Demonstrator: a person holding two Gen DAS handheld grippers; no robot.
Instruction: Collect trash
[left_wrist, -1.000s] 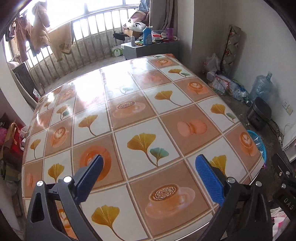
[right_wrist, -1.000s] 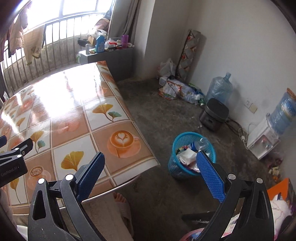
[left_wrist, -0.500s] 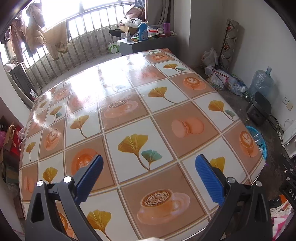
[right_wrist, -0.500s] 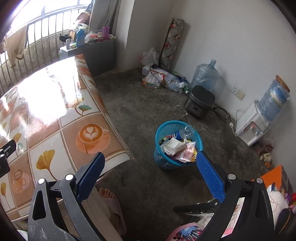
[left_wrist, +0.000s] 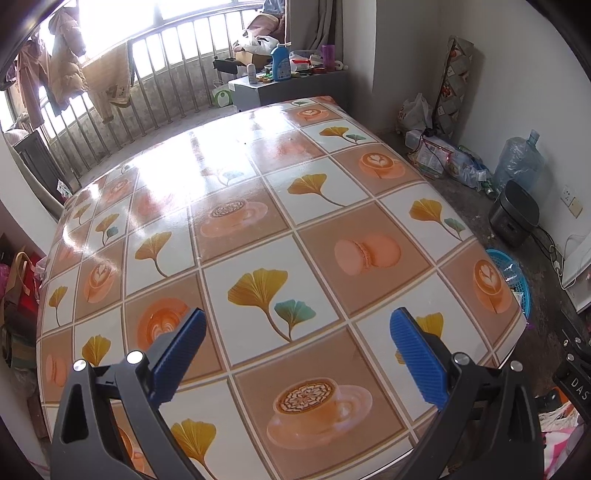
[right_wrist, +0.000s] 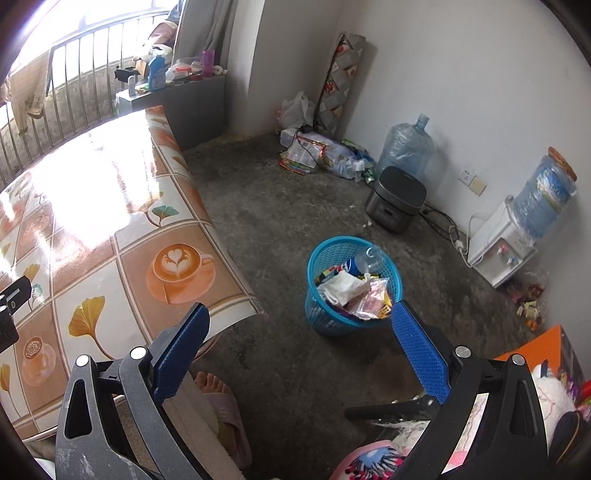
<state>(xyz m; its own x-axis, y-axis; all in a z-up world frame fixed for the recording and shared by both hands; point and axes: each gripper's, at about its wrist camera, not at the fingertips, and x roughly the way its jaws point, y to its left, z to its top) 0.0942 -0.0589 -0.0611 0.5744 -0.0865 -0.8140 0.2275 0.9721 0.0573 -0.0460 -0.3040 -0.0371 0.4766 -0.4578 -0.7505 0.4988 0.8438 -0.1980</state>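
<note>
A blue plastic basket (right_wrist: 325, 254) stands on the concrete floor right of the table, holding a crumpled white cloth (right_wrist: 341, 286), wrappers and a clear bottle. Its rim (left_wrist: 508, 258) peeks past the table's right edge in the left wrist view. My right gripper (right_wrist: 297, 328) hangs open in the air, near side of the basket and above the floor, nothing between its blue pads. My left gripper (left_wrist: 295, 332) is open over the table (left_wrist: 258, 184), whose cloth shows ginkgo leaves and coffee cups. No loose trash shows on the cloth.
A black cooker (right_wrist: 397, 197), water jugs (right_wrist: 404, 147) and a white dispenser (right_wrist: 498, 247) line the right wall. Bags and wrappers (right_wrist: 317, 155) are piled in the corner. A person's foot in a slipper (right_wrist: 218, 398) shows under the table edge. A grey cabinet (left_wrist: 291, 86) stands behind.
The right gripper's view has swung right and away from the table, bringing the basket toward the middle. The left gripper has drawn back and up a little over the table. Both stayed open.
</note>
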